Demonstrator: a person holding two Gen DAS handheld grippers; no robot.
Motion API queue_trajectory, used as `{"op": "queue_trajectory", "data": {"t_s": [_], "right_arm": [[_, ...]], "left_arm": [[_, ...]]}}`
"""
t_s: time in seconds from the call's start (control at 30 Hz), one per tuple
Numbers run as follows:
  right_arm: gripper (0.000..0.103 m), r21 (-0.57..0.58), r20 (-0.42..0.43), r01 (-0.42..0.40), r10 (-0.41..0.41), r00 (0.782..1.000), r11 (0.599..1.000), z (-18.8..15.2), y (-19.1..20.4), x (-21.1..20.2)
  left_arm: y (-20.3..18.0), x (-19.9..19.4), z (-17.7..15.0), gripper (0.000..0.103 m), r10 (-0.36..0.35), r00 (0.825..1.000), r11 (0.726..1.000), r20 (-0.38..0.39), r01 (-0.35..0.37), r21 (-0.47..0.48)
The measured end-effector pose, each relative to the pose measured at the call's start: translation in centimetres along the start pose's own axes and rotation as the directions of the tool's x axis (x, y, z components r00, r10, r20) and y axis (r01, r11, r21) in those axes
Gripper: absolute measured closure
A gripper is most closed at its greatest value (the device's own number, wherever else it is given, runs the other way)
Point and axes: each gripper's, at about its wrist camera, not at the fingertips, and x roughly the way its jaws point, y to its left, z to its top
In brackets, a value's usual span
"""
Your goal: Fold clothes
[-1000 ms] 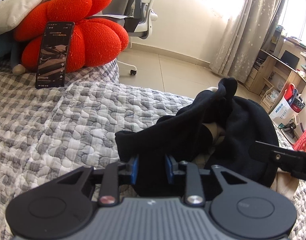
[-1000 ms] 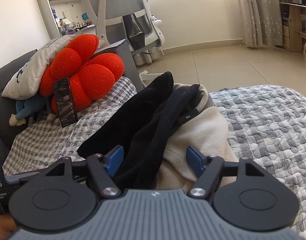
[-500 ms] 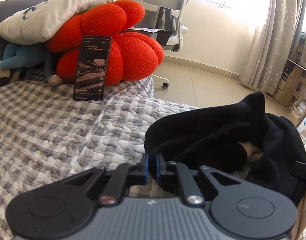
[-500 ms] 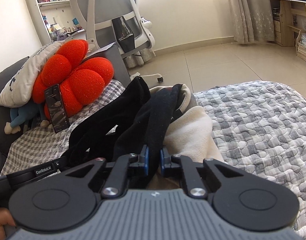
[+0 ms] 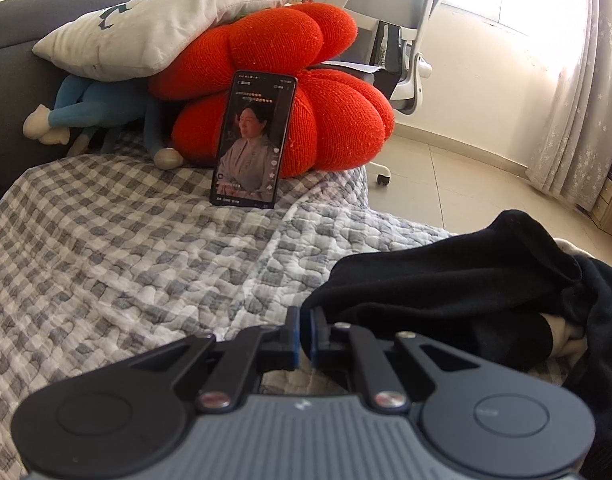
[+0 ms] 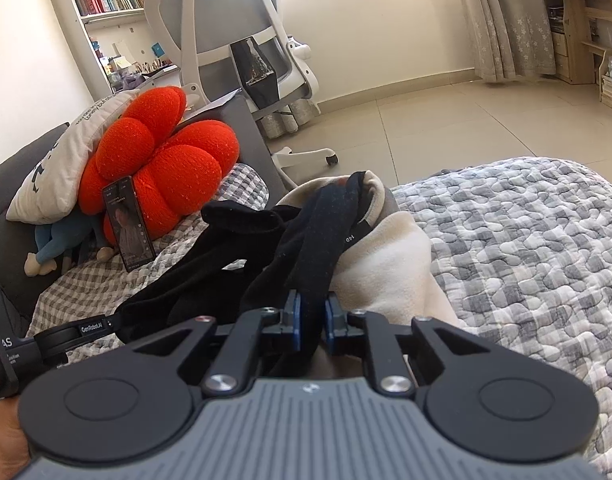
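A grey-and-white quilted bed (image 6: 538,240) carries a rumpled black garment (image 5: 446,284) with a cream fleece lining (image 6: 394,264), a red flower cushion (image 5: 282,92), a propped phone (image 5: 252,140) and a blue plush toy (image 5: 94,112).

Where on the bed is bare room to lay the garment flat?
Free: the quilt between the phone and the black garment, and the quilt right of the cream garment. Crowded: the head end, with the red cushion, pillow and plush toy.
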Motion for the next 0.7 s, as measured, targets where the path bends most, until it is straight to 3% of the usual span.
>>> {"op": "queue_trajectory", "data": {"t_s": [0.03, 0.1, 0.17, 0.27, 0.33, 0.4, 0.47, 0.6, 0.7], "right_arm": [[0.079, 0.001, 0.002, -0.002, 0.002, 1.000, 1.000, 0.0, 0.0, 0.0], [0.055, 0.000, 0.018, -0.001, 0.001, 1.000, 1.000, 0.1, 0.1, -0.2], [0.054, -0.010, 0.031, -0.002, 0.002, 1.000, 1.000, 0.0, 0.3, -0.3], [0.054, -0.033, 0.034, -0.004, 0.005, 0.999, 0.999, -0.1, 0.7, -0.2], [0.058, -0.052, 0.034, 0.004, -0.002, 0.999, 0.999, -0.2, 1.0, 0.0], [0.082, -0.057, 0.032, 0.005, -0.003, 0.999, 0.998, -0.2, 1.0, 0.1], [0.090, -0.058, 0.029, 0.005, -0.003, 1.000, 0.998, -0.2, 0.9, 0.2], [0.093, -0.026, 0.026, -0.069, 0.070, 0.997, 0.997, 0.0, 0.8, -0.6], [0.093, 0.007, 0.000, -0.149, 0.149, 0.989, 0.989, -0.1, 1.0, -1.1]], "left_arm": [[-0.1, 0.1, -0.1, 0.097, -0.004, 1.000, 1.000, -0.006, 0.004, 0.001], [-0.3, 0.0, -0.2, 0.092, -0.009, 1.000, 1.000, -0.009, 0.009, 0.002], [-0.4, -0.2, -0.2, 0.091, -0.013, 1.000, 1.000, -0.004, 0.013, 0.003], [-0.5, -0.5, -0.2, 0.078, -0.016, 1.000, 1.000, 0.003, 0.016, 0.001], [-0.4, -0.7, -0.1, 0.070, -0.027, 1.000, 1.000, 0.002, 0.027, -0.006], [-0.4, -0.9, -0.1, 0.066, -0.044, 0.999, 0.999, 0.002, 0.044, -0.012], [-0.5, -1.1, 0.0, 0.060, -0.064, 0.998, 0.998, 0.004, 0.064, -0.014], [-0.7, -1.6, 0.1, 0.044, -0.145, 0.989, 0.989, -0.009, 0.145, -0.024], [-0.6, -2.0, 0.1, 0.038, -0.227, 0.974, 0.973, -0.024, 0.226, -0.052]]}}
